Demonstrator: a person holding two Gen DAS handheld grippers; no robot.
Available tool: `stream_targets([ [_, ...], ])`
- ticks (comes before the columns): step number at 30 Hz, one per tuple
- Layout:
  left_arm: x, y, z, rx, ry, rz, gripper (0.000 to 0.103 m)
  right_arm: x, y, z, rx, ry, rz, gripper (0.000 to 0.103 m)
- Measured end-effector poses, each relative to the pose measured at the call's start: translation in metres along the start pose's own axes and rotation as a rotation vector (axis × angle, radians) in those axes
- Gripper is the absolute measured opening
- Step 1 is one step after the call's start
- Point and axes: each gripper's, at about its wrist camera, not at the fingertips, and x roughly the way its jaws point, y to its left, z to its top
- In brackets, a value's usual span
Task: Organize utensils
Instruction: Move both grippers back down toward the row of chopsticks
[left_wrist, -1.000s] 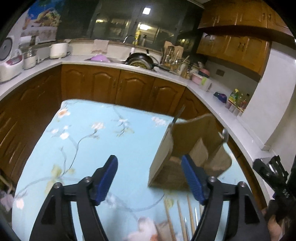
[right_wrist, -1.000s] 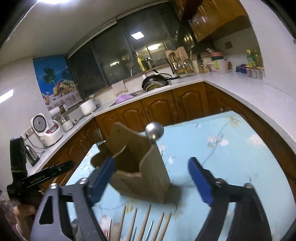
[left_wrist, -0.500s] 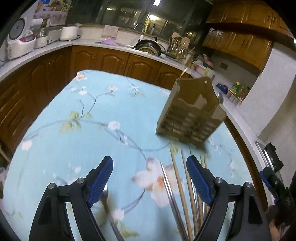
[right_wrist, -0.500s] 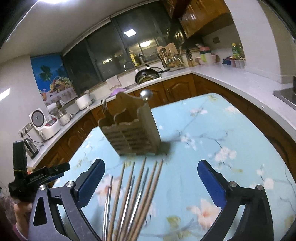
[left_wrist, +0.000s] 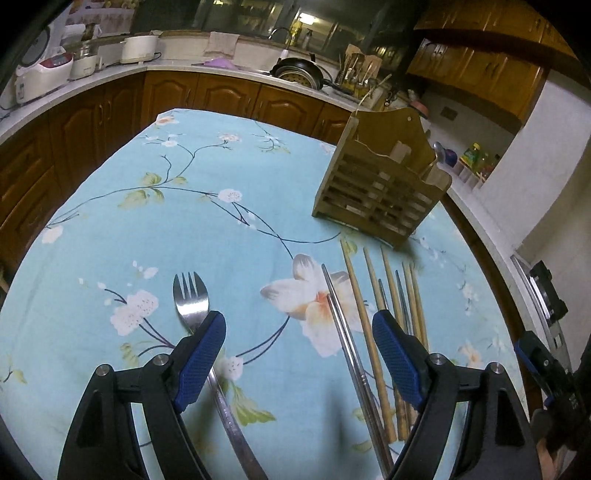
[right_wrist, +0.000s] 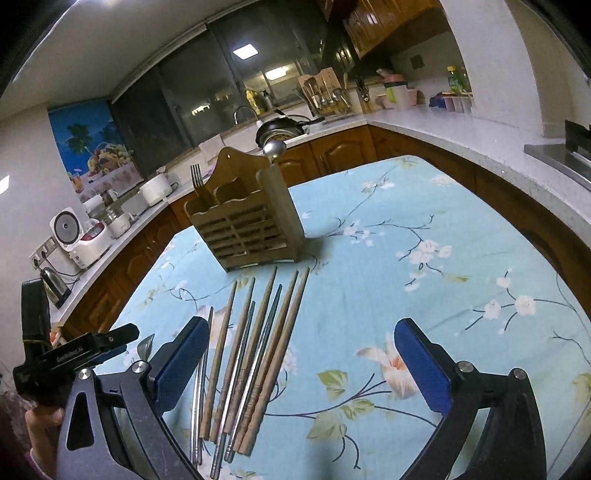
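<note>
Pulling back from the wooden utensil caddy (left_wrist: 384, 192), you've brought both grippers from close beside it 1 s ago to hang over the loose cutlery. Left gripper (left_wrist: 299, 350) and right gripper (right_wrist: 299, 358): jaws wide apart, nothing held, so the next pick looks due. On the floral tablecloth (left_wrist: 184, 221): 1 fork (left_wrist: 192, 301), about 5 wooden chopsticks (right_wrist: 258, 343), roughly 4 metal chopsticks (left_wrist: 341, 325). In the caddy: 1 standing fork (right_wrist: 197, 179), 1 spoon (right_wrist: 274, 148).

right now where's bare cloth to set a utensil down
Free: the tablecloth right of the chopsticks, and the stretch left of the wooden holder, beyond the fork. Crowded: the chopstick row just before the holder.
</note>
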Motion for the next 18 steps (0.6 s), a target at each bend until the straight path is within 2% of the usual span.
stream_targets([
  [4, -0.003, 0.0, 0.001, 0.004, 0.004, 0.002, 0.081, 0.002, 0.001, 0.0, -0.003, 0.004, 0.0, 0.101],
  [18, 0.026, -0.021, 0.023, 0.05, 0.036, 0.009, 0.08, 0.037, 0.003, 0.02, -0.003, 0.065, -0.012, 0.1],
])
